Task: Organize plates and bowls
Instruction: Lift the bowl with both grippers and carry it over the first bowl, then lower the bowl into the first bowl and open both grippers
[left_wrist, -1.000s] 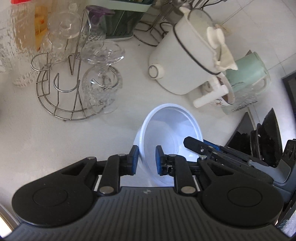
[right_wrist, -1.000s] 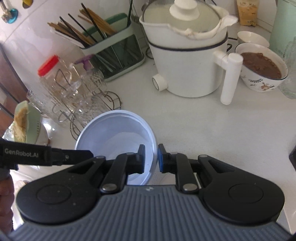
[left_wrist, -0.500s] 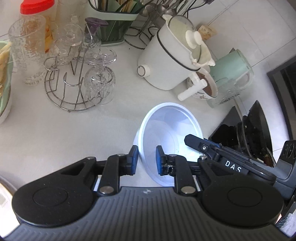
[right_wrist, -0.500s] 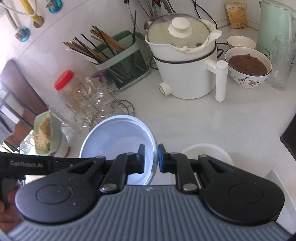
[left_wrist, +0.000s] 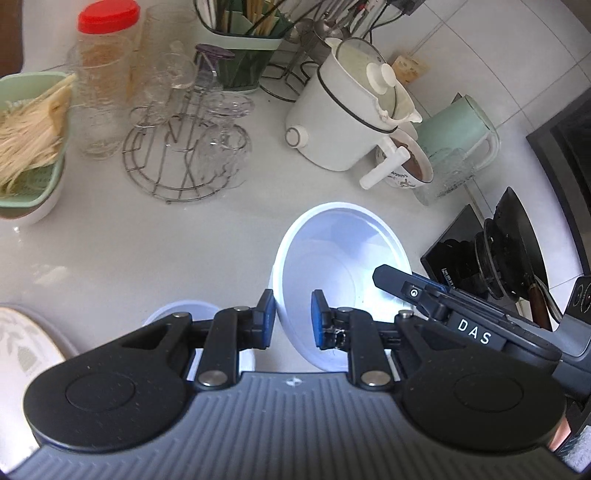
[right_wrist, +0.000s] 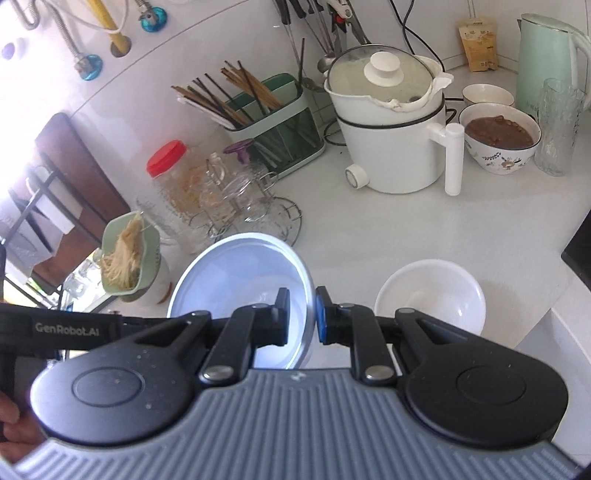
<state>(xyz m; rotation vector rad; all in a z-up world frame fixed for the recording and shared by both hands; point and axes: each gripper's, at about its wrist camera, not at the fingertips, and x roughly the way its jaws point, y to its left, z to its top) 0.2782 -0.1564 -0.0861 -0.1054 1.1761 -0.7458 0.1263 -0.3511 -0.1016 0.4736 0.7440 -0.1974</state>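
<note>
Above the white tabletop (right_wrist: 388, 229): one large white bowl (left_wrist: 343, 258) being held by both grippers.
Left gripper (left_wrist: 293, 319) and right gripper (right_wrist: 302, 316) are each pinching its rim (opposite sides); a smaller white bowl (right_wrist: 430, 295) is sitting just beside it.

Patterned plate (left_wrist: 26, 354) cut off at left edge; 2nd white bowl (left_wrist: 177, 314) mostly behind left tool (left_wrist: 293, 320).

Both claws have lifted the white bowl (left_wrist: 343, 258) higher above the counter (left_wrist: 147, 240).
</note>
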